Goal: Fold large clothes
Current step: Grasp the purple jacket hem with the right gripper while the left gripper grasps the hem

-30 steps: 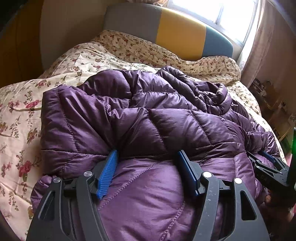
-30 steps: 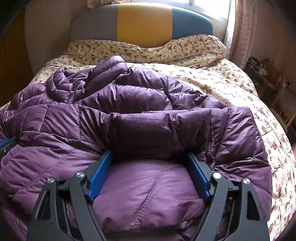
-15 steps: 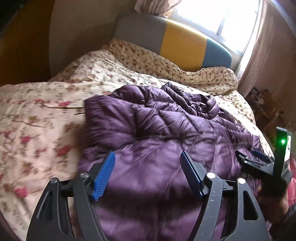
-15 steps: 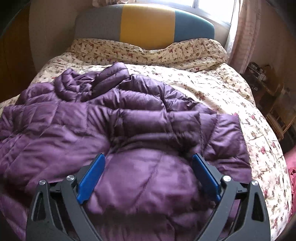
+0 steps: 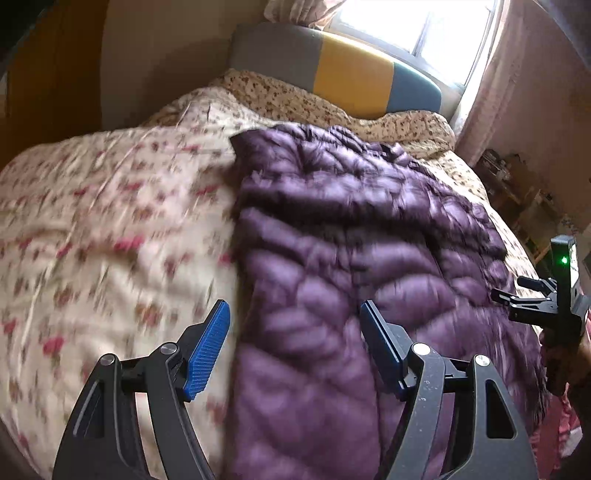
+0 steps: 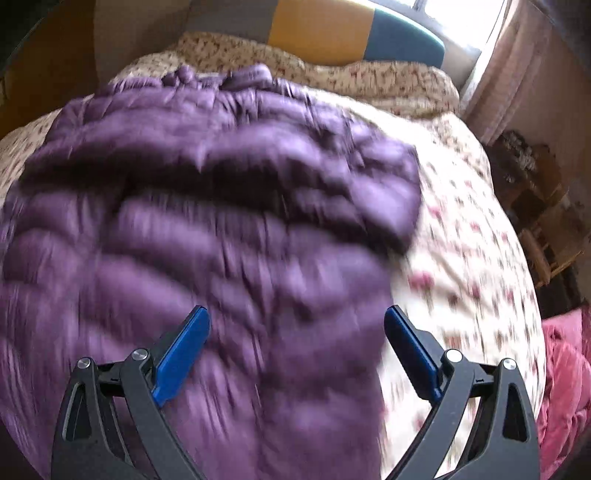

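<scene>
Where the bed [image 5: 110,206] fills most of the room, its cream quilt printed with small red flowers runs up to a padded headboard [image 5: 351,77] in grey, yellow and blue, with a bright window [image 5: 424,33] and a pale curtain [image 6: 509,70] behind it. Spread over the quilt lies the purple puffer jacket [image 5: 351,240], quilted and shiny, laid lengthwise from the near edge towards the headboard; from the right wrist view it covers the left and middle of the bed, its right edge ending on bare floral quilt. Much of both views is smeared by motion blur. A pink bundle of cloth [image 6: 565,376] sits at the bed's right edge, and cluttered shelves [image 6: 532,177] stand by the wall. The left gripper [image 5: 295,350] hangs above the jacket's left edge, its blue pads standing well apart with nothing pinched between them. The right gripper [image 6: 295,343] hangs over the jacket's right side, its jaws spread wide and gripping nothing, having just been opening. It also shows at the right border of the left wrist view, a green light on it.
</scene>
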